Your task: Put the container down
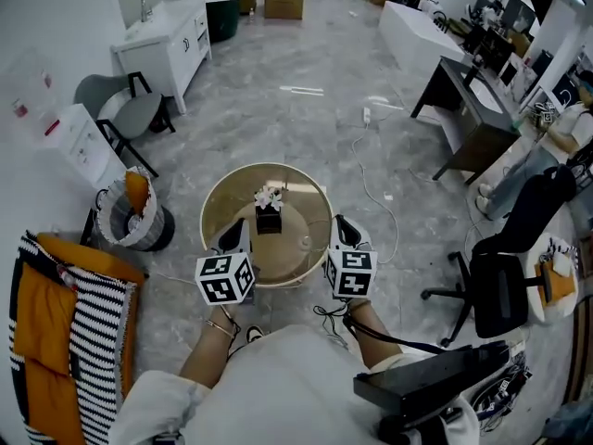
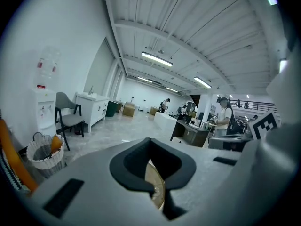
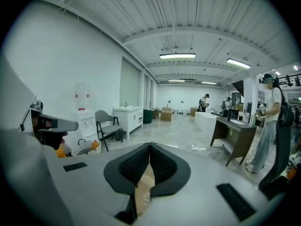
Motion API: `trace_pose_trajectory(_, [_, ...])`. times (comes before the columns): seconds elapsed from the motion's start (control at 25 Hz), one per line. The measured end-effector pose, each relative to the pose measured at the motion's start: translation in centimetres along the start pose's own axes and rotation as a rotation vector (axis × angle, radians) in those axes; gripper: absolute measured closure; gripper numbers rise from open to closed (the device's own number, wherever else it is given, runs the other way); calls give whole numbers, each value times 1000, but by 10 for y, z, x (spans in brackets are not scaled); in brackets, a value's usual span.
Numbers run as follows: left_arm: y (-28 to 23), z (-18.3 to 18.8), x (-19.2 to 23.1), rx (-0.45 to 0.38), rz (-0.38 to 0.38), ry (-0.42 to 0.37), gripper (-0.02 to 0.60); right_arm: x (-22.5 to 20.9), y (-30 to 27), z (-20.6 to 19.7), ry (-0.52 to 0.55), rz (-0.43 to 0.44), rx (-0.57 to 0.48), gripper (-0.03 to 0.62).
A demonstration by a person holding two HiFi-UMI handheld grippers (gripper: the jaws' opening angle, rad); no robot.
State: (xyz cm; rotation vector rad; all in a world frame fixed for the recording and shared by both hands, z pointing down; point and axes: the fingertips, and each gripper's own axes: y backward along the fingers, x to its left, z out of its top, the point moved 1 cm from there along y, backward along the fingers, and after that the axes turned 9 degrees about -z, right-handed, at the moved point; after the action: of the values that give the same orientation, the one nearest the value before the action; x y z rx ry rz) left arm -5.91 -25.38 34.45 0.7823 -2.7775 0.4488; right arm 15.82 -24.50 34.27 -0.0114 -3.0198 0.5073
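Since the marker cubes (image 1: 225, 278) sit in front of the jaws in the head view, the container's (image 1: 301, 193) near rim and both grip points are covered there (the gripper views fill that in). Left gripper (image 1: 233, 236): pads clamped on a thin tan edge of the container's wall, left side. Right gripper (image 1: 341, 235): same, pads pinched tight on the wall, right side. A small black box (image 1: 269, 221) stands inside, a bit back of centre, with something white (image 1: 269, 196) on top that is too small to identify.

The container is a round tan tub, mouth up, rim about level. Being round it has no long axis, and the line between the two grips runs left-right across it. It is held in front of the person's torso, over the floor.

The floor (image 1: 306, 91) is grey marbled stone in a big open room. White sink cabinet (image 1: 171, 40) and grey chair (image 1: 130, 114) far left. Dark desk (image 1: 473, 109) on the right, black office chair (image 1: 500, 286) near right. Woven basket (image 1: 134, 221) on the floor at left, white cable (image 1: 371, 179) lying loose.
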Motion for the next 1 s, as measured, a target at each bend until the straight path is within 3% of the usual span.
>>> trace_pose_trajectory(0.32, [1, -2, -14, 1, 13, -17, 574, -1, 6, 1, 5, 48, -2, 571])
trace_pose_trajectory(1.0, [8, -4, 1, 20, 34, -34, 574, 11, 1, -7, -12, 68, 32, 571])
